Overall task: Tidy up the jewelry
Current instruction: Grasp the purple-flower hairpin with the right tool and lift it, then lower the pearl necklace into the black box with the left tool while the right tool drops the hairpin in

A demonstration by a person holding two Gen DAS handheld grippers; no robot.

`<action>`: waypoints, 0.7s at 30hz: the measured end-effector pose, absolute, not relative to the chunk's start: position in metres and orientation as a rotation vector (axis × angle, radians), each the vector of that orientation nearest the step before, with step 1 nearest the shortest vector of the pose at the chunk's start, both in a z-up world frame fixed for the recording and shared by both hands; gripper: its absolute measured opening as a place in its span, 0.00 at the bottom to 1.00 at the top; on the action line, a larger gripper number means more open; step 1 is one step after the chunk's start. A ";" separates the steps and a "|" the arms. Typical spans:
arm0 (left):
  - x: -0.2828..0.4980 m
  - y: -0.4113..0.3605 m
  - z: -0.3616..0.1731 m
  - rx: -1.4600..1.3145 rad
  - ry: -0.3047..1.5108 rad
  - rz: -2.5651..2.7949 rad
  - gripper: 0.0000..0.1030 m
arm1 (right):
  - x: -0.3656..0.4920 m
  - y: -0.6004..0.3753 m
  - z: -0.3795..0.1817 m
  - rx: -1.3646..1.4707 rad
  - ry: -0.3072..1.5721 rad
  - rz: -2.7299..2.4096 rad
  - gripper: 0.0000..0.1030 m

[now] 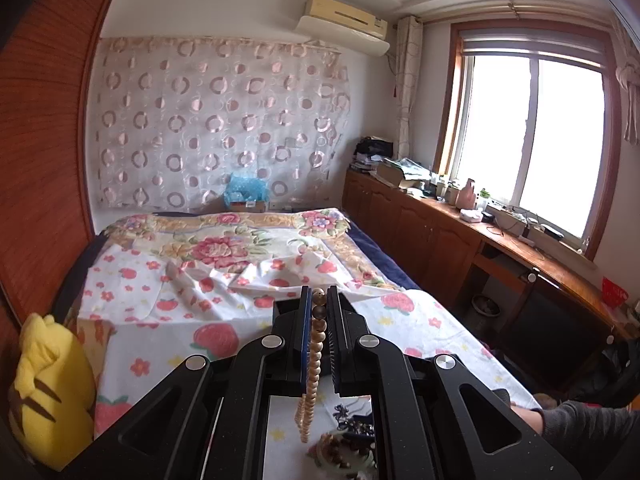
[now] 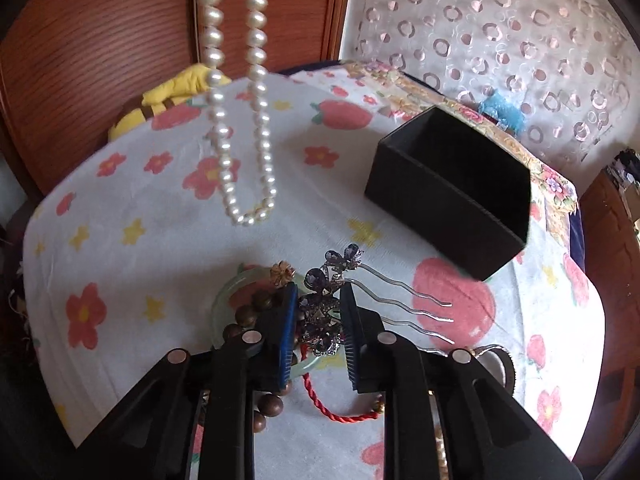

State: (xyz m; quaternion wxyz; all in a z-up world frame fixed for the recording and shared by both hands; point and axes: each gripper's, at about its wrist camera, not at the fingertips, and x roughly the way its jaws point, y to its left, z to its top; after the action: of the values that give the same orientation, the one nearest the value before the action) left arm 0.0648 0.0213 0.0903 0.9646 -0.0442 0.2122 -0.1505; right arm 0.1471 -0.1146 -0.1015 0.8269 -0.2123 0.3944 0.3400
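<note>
Black box [image 2: 452, 192]: open-topped, rectangular, matte dark walls, sits on the flowered sheet [image 2: 160, 264] to the far right; what shows of the inside is dark and bare.

Left gripper [image 1: 319, 294]: jaws closed on a strand of beads [image 1: 314, 360], round, pale tan, a couple of darker ones near the tips. Strand runs lengthwise between the fingers and hangs down at the near end.

Pearl necklace [image 2: 236, 120]: white, glossy, hangs from above as a long vertical loop, its bottom just above the sheet, left of the box.

Right gripper [image 2: 320, 292]: jaws apart, straddling a hair comb [image 2: 324, 312] with dark purple stones; its wavy metal prongs [image 2: 416, 312] point right. Whether the pads touch it, cannot tell.

Beside it: pale green bangle [image 2: 224, 300], dark wooden bead bracelet [image 2: 244, 316], red twisted cord [image 2: 340, 412], all lying on the sheet.
</note>
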 end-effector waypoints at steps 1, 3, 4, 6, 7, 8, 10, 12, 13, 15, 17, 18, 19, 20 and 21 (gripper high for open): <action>0.070 0.019 0.092 -0.089 0.429 -0.310 0.06 | 0.146 -0.119 -0.096 -0.437 0.824 0.725 0.22; 0.079 0.013 0.096 -0.085 0.429 -0.318 0.06 | 0.146 -0.125 -0.087 -0.414 0.804 0.729 0.22; 0.085 0.011 0.099 -0.083 0.427 -0.323 0.06 | 0.146 -0.129 -0.080 -0.400 0.790 0.729 0.22; 0.094 0.006 0.105 -0.080 0.425 -0.333 0.06 | 0.149 -0.138 -0.066 -0.377 0.764 0.728 0.22; 0.098 0.003 0.108 -0.077 0.422 -0.337 0.06 | 0.154 -0.142 -0.060 -0.370 0.756 0.726 0.22; 0.104 -0.001 0.112 -0.071 0.415 -0.342 0.06 | 0.158 -0.146 -0.054 -0.362 0.742 0.722 0.22; 0.113 -0.007 0.118 -0.064 0.407 -0.350 0.06 | 0.165 -0.155 -0.042 -0.345 0.721 0.719 0.22; 0.123 -0.012 0.122 -0.056 0.402 -0.354 0.06 | 0.175 -0.161 -0.034 -0.335 0.706 0.713 0.22; 0.128 -0.014 0.123 -0.054 0.402 -0.355 0.06 | 0.180 -0.164 -0.030 -0.327 0.699 0.709 0.22; 0.144 -0.019 0.123 -0.052 0.408 -0.358 0.06 | 0.192 -0.171 -0.023 -0.315 0.685 0.702 0.23; 0.158 -0.023 0.119 -0.054 0.423 -0.363 0.06 | 0.202 -0.175 -0.019 -0.307 0.677 0.698 0.23; 0.165 -0.025 0.116 -0.056 0.432 -0.365 0.06 | 0.207 -0.177 -0.017 -0.302 0.671 0.698 0.23; 0.175 -0.028 0.111 -0.058 0.447 -0.367 0.06 | 0.211 -0.179 -0.015 -0.299 0.667 0.697 0.23; 0.181 -0.029 0.107 -0.058 0.458 -0.367 0.06 | 0.216 -0.180 -0.015 -0.296 0.663 0.697 0.23; 0.189 -0.030 0.101 -0.060 0.472 -0.368 0.06 | 0.219 -0.181 -0.014 -0.293 0.661 0.697 0.23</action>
State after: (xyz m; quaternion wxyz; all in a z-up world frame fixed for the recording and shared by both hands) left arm 0.1885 -0.0302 0.1012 0.9551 -0.0294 0.2324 -0.1813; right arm 0.2185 -0.1812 -0.0138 0.8766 -0.1406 0.3167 0.3340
